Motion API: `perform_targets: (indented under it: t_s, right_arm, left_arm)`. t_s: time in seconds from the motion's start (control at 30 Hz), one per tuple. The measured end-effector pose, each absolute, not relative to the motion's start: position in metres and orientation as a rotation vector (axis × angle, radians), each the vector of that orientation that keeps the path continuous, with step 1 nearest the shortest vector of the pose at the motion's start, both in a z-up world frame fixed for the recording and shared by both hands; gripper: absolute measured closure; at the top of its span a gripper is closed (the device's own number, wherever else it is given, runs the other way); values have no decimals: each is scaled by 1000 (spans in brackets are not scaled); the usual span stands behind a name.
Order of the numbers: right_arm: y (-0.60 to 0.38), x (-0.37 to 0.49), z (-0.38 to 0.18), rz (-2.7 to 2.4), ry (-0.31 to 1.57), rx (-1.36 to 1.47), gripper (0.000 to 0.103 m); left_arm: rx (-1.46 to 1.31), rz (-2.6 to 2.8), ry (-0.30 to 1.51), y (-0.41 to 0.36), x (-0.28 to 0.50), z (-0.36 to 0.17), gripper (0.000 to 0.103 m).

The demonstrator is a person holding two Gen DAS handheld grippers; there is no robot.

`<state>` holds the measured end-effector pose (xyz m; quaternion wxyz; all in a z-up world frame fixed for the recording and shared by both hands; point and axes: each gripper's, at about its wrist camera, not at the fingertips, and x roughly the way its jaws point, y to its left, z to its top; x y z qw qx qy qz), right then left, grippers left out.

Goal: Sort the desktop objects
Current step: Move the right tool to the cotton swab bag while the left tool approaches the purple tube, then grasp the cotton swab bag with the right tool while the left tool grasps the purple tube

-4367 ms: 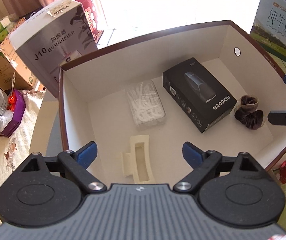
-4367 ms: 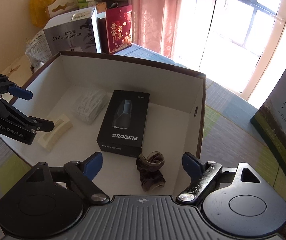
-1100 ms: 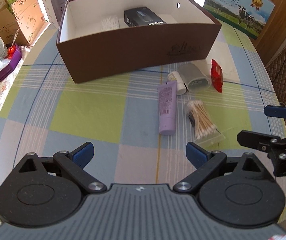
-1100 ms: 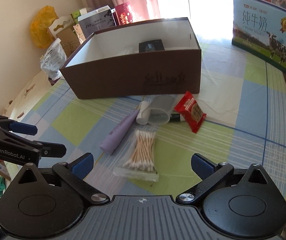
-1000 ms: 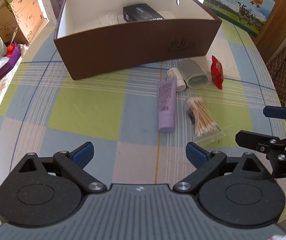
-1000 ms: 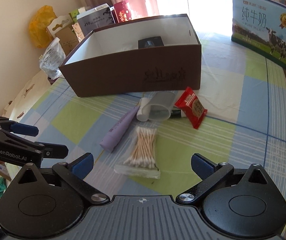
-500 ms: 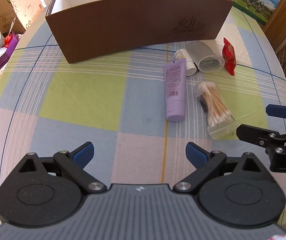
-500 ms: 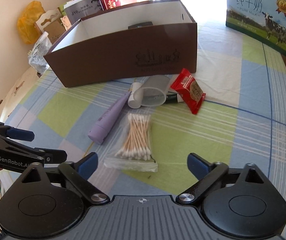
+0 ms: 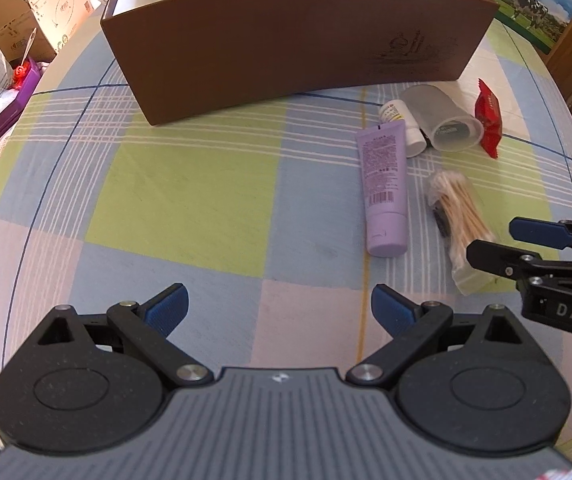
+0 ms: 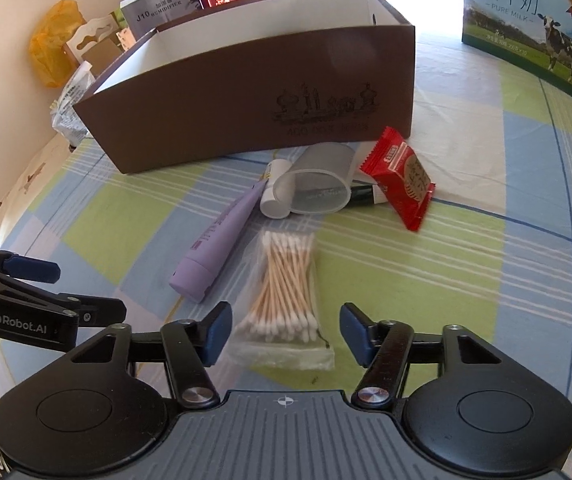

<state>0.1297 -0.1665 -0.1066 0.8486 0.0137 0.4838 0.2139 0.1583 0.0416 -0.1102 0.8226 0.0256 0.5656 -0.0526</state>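
right gripper [image 10: 286, 336] jaws spread wide, straddling near end of cotton swab bag [image 10: 281, 300] on checked tablecloth [image 10: 466, 280] | left gripper [image 9: 277, 306] jaws apart, empty, over bare cloth | brown box [image 10: 245, 96] behind

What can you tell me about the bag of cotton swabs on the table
The bag of cotton swabs is a clear, crinkly plastic sleeve holding a bundle of wooden-stick swabs with white tips. It lies flat on the checked tablecloth, beside the purple tube but apart from it. The right gripper is open, its fingers straddling the bag's near end without gripping it.
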Motion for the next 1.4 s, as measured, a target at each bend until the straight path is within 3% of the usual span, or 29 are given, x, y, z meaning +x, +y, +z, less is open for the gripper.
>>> perform_targets:
  t_s: [0.1,0.23,0.37,0.6,0.8,0.97,1.03,1.3,1.4]
  right_arm:
    - [-163,133,-113,443,1026,29,49]
    - [-161,136,-118,439,1033,25,66]
    - [-163,135,-119,445,1038,9,73]
    - [-188,134,-117,358,1048,21,75]
    - [-219,131,-115,260,1054,69,75]
    - [-237,126,-111,192,1054,85,75]
    - [-245,125,-111,171,1055,97,75]
    - [-261,125,-109,133,1057,116,75]
    - [-261,126,-108,135,1056,108,75]
  left_arm:
    - [58,-113,1204,43,161,-112,7]
    - [63,-125,1203,42,164,-112,7]
    - [68,-145,1199,39,169,-111,7]
    - [93,-210,1190,24,182,-113,8]
    - [107,-303,1182,6,197,-117,20]
    - [131,-346,1175,-9,213,-122,25]
    - [137,-357,1182,-14,220,-126,35]
    - [160,-369,1195,-21,235,-136,54]
    - [175,-367,1181,-19,233,-136,66]
